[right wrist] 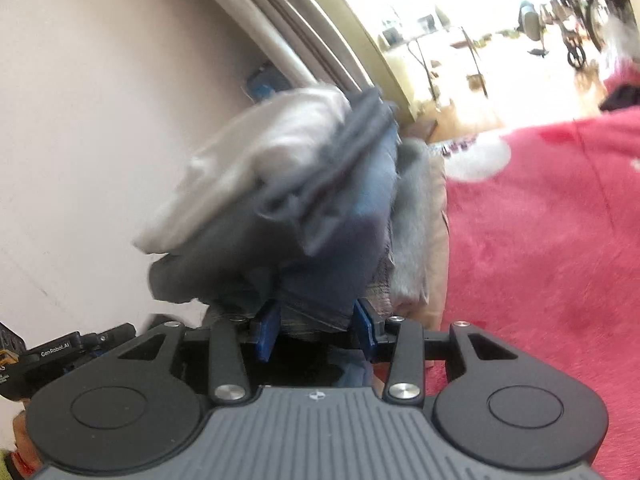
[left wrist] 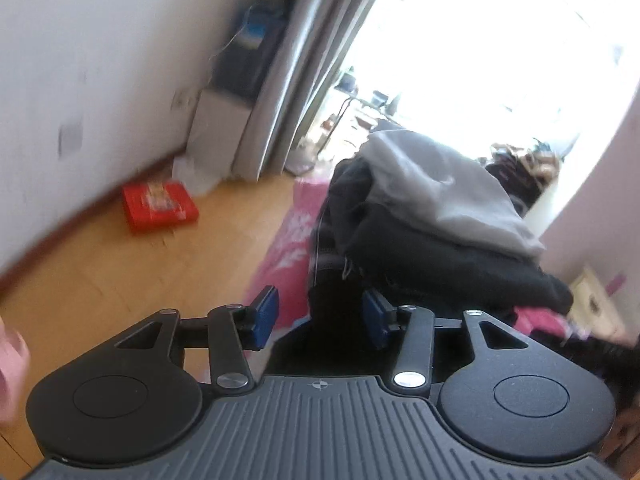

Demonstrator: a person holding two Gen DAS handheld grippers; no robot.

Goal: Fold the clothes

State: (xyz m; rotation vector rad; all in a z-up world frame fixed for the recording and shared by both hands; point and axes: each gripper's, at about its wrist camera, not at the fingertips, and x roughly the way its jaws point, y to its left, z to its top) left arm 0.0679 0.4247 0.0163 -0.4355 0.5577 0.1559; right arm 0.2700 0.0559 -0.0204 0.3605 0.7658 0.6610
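In the left wrist view a pile of folded clothes [left wrist: 436, 208] lies on a pink blanket [left wrist: 288, 248], a grey garment on top of black ones. My left gripper [left wrist: 320, 317] is open at the pile's near end. A dark fold sits between its blue pads [left wrist: 265, 316], and pink blanket shows beside the left pad. In the right wrist view, which is blurred, the pile [right wrist: 304, 184] shows a pale grey garment over blue-grey denim. My right gripper [right wrist: 316, 330] is open with the denim's edge between its pads [right wrist: 269, 332].
A red box [left wrist: 160, 204] lies on the wooden floor by the white wall. A white cabinet [left wrist: 218, 132] and grey curtains [left wrist: 296, 60] stand beyond it, beside a bright doorway. The pink blanket [right wrist: 540, 240] spreads to the right. A hand [left wrist: 10, 360] shows at the left edge.
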